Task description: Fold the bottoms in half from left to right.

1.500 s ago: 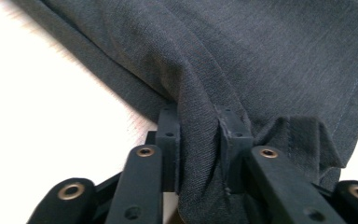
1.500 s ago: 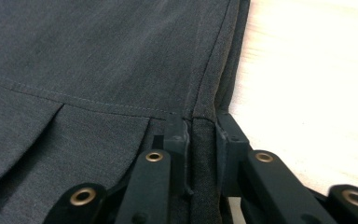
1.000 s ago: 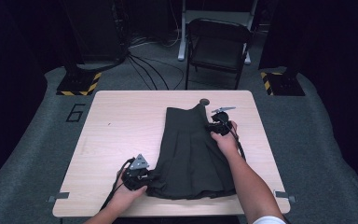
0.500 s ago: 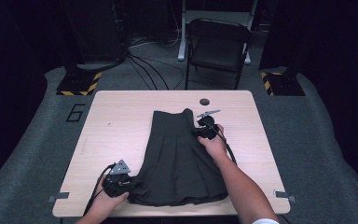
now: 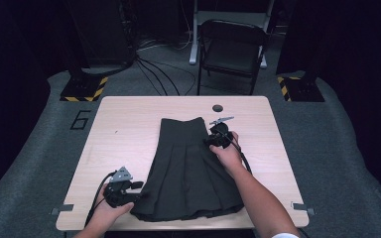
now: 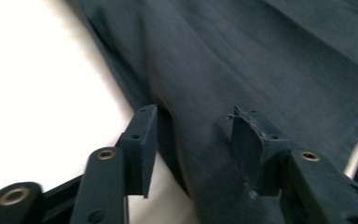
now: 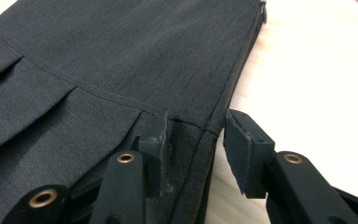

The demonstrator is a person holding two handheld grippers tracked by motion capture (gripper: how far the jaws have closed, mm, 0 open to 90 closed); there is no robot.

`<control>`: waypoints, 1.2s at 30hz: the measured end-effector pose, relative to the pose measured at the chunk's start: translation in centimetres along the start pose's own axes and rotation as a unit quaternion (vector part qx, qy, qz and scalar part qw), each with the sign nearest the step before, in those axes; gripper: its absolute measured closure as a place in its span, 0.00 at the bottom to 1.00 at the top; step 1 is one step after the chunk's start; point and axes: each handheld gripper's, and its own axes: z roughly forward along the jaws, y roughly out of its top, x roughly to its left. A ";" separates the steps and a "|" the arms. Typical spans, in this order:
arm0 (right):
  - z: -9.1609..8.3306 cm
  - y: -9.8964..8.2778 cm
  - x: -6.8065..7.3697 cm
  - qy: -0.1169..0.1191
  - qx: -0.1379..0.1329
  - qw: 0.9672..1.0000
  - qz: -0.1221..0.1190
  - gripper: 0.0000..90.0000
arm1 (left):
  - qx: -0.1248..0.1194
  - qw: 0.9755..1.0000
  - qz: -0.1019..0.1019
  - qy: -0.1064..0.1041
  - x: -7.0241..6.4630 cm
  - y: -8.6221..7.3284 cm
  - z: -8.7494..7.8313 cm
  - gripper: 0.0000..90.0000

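A dark pleated skirt (image 5: 188,168) lies flat on the light wooden table (image 5: 129,129), waistband at the far end. My left gripper (image 5: 138,191) rests at the hem's near-left corner. In the left gripper view its jaws (image 6: 193,116) have just been opening; the skirt's edge (image 6: 261,60) lies between them without being pressed. My right gripper (image 5: 209,141) sits at the skirt's right side, just below the waistband. Its jaws (image 7: 196,123) have also just been opening and straddle the side seam of the skirt (image 7: 121,56), not clamped.
A small dark round thing (image 5: 218,107) lies on the table beyond the waistband. A folding chair (image 5: 233,52) stands behind the table, with cables on the floor beside it. Bare tabletop stretches left and right of the skirt.
Both hands and the skirt have shifted to the left on the table. Both grippers, shut on the fabric before, now stand open around it.
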 end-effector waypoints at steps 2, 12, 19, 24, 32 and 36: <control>-0.3 0.0 0.0 -0.007 -0.006 1.000 -0.010 0.64 | -0.004 1.000 -0.004 0.001 0.1 0.5 0.1 0.53; -2.0 -0.1 1.6 -0.011 -0.019 0.998 -0.051 0.63 | -0.026 1.000 0.008 0.015 0.9 3.7 2.0 0.51; -1.7 -1.2 2.1 0.011 -0.008 0.998 -0.055 0.66 | -0.041 0.999 -0.013 0.025 2.5 5.3 3.2 0.53; -1.1 -1.8 2.1 0.009 0.002 0.999 -0.052 0.67 | -0.041 0.998 -0.020 0.032 3.3 6.1 4.1 0.53; -0.4 -2.3 1.5 0.006 0.005 0.999 -0.036 0.68 | -0.039 0.998 -0.019 0.043 4.7 8.1 5.0 0.53; -0.3 -2.4 1.4 0.007 0.006 0.999 -0.033 0.68 | -0.047 0.997 -0.032 0.044 5.4 9.0 5.8 0.53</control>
